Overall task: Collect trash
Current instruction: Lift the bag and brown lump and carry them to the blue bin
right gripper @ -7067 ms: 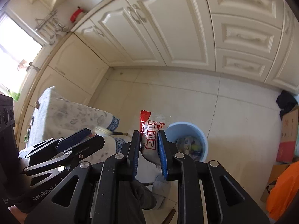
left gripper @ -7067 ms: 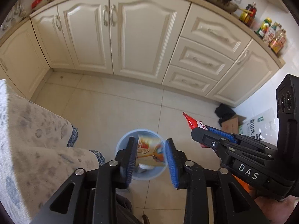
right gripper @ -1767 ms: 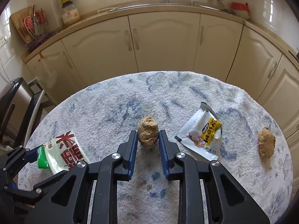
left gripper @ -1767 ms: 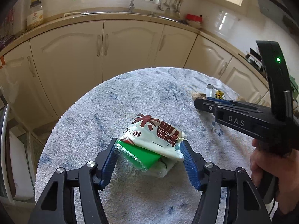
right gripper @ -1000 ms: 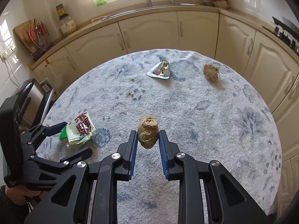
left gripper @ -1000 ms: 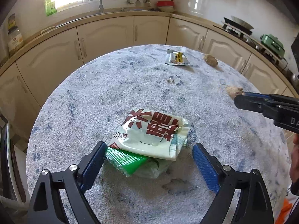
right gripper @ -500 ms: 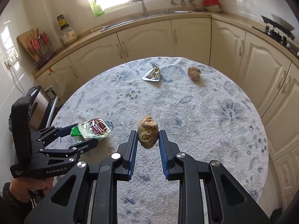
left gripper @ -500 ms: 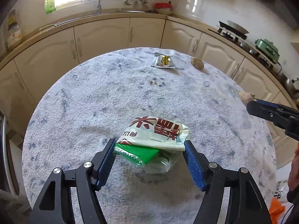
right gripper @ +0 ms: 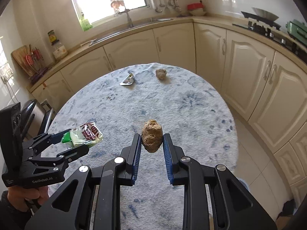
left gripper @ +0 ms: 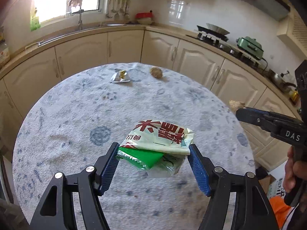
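Above the round table (left gripper: 67,115), left claw (left gripper: 153,159) gripping wrapper (left gripper: 159,138)

Round table (right gripper: 191,103) fills the middle of both views, with cabinets (right gripper: 247,61) curving round behind it and down the right edge. At the far end of the table a wrapper (right gripper: 127,80) lies left of a lump (right gripper: 160,74), a bit apart. Right wrist view: another lump (right gripper: 152,135) sits centre frame between the right gripper (right gripper: 152,149) fingers, above the tabletop I think. The packet (left gripper: 159,143) hangs between the left gripper (left gripper: 153,163) fingers, lower left there. Sink (right gripper: 132,25) is upper centre under the window (right gripper: 107,0), stove (right gripper: 262,25) upper right.
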`<control>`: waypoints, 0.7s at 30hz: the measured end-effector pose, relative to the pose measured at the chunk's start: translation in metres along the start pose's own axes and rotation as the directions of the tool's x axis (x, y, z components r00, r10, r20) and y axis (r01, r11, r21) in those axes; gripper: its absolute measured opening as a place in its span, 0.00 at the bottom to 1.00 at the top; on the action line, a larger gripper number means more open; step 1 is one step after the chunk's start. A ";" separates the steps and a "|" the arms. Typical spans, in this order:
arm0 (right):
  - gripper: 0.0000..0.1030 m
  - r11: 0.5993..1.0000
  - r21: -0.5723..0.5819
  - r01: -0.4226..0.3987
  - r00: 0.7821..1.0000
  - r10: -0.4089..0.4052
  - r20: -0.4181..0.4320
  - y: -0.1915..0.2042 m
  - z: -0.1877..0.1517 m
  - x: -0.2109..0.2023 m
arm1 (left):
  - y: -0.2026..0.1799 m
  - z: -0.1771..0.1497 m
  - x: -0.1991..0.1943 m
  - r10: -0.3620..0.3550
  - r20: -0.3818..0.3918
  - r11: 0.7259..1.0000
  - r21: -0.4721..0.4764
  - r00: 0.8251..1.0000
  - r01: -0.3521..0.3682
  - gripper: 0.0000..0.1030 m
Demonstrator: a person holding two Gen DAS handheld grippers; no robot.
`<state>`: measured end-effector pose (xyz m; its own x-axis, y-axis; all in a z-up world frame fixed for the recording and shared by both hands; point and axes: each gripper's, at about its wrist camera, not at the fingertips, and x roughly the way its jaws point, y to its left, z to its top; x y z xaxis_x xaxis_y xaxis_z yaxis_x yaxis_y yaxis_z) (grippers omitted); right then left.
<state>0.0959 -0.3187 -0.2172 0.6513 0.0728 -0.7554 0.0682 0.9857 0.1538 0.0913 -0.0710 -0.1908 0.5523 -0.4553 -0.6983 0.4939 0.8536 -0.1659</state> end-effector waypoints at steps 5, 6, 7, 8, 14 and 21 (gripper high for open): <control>0.23 0.997 0.054 0.049 0.998 -0.051 0.046 -0.034 -0.007 -0.033 | -0.048 0.014 -0.018 -0.069 0.061 0.996 0.064 0.996 0.065 0.64; 0.23 0.996 0.068 0.056 0.997 -0.059 0.054 -0.042 -0.008 -0.040 | -0.055 0.017 -0.020 -0.087 0.069 0.994 0.073 0.994 0.082 0.64; 0.23 0.995 0.084 0.062 0.996 -0.067 0.065 -0.050 -0.010 -0.047 | -0.063 0.021 -0.022 -0.106 0.078 0.992 0.083 0.991 0.100 0.64; 0.23 0.993 0.096 0.075 0.994 -0.083 0.075 -0.058 -0.012 -0.054 | -0.072 0.024 -0.024 -0.127 0.086 0.988 0.094 0.988 0.119 0.64; 0.23 0.970 0.191 0.148 0.977 -0.174 0.126 -0.110 -0.027 -0.104 | -0.129 0.041 -0.030 -0.250 0.105 0.959 0.166 0.963 0.231 0.64; 0.23 0.921 0.305 0.243 0.948 -0.292 0.129 -0.174 -0.056 -0.150 | -0.203 0.044 0.002 -0.366 0.030 0.905 0.244 0.930 0.348 0.64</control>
<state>-0.0564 -0.4931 -0.1664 0.6946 -0.2387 -0.6787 0.4515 0.8790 0.1530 0.0216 -0.2564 -0.1277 0.3532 -0.7432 -0.5683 0.8029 0.5526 -0.2237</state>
